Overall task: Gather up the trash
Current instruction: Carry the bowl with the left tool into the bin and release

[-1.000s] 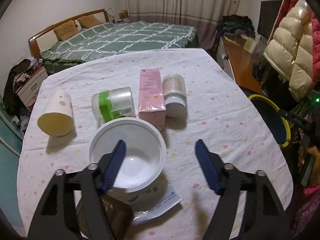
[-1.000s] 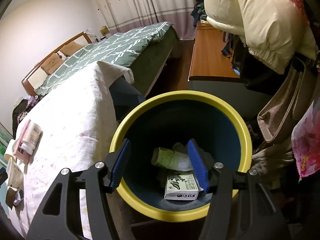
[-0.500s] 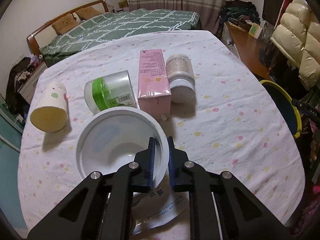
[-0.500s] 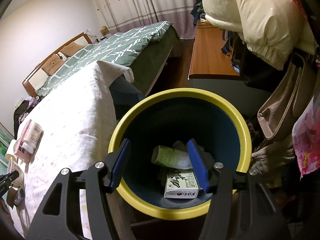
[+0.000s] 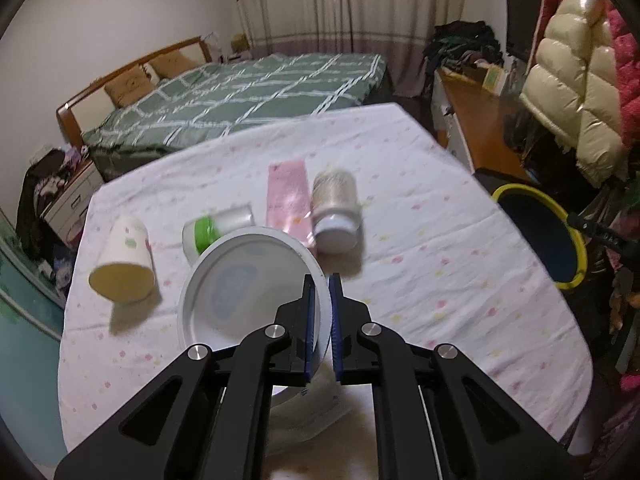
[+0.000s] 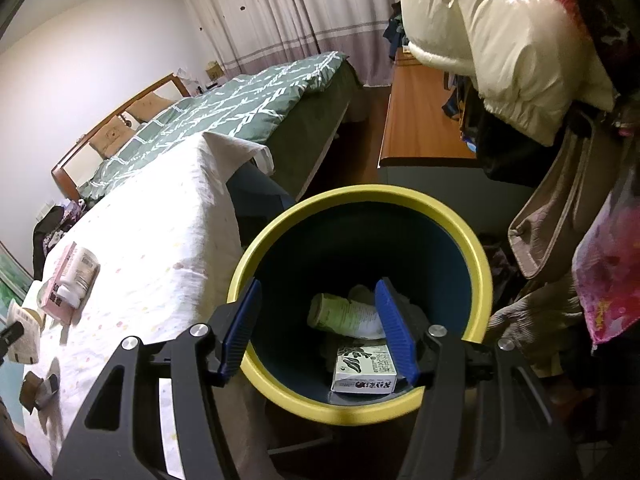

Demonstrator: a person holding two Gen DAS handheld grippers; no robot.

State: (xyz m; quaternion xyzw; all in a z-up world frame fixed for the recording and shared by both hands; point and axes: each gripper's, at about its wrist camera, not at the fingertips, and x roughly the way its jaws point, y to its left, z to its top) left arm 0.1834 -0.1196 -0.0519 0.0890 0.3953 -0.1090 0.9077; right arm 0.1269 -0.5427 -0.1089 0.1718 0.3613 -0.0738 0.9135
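My left gripper (image 5: 320, 320) is shut on the rim of a white plastic bowl (image 5: 240, 284) and holds it tilted above the table. On the table behind it lie a paper cup (image 5: 122, 264), a green-lidded jar (image 5: 216, 228), a pink box (image 5: 286, 196) and a white-capped bottle (image 5: 334, 208). My right gripper (image 6: 320, 328) is open and empty above the yellow-rimmed blue trash bin (image 6: 360, 208), which holds a green-white cup (image 6: 344, 314) and a small carton (image 6: 366, 368). The bin also shows in the left wrist view (image 5: 576, 240).
The table has a white dotted cloth (image 5: 440, 264). A green bed (image 5: 240, 92) lies beyond it. A wooden desk (image 6: 420, 128) and hanging padded coats (image 6: 500, 40) stand right of the bin. A brown wrapper (image 6: 36, 394) lies at the table's near left in the right wrist view.
My left gripper closed on the bowl's rim and lifted it off the table, tilting it. The right gripper stayed open over the bin.
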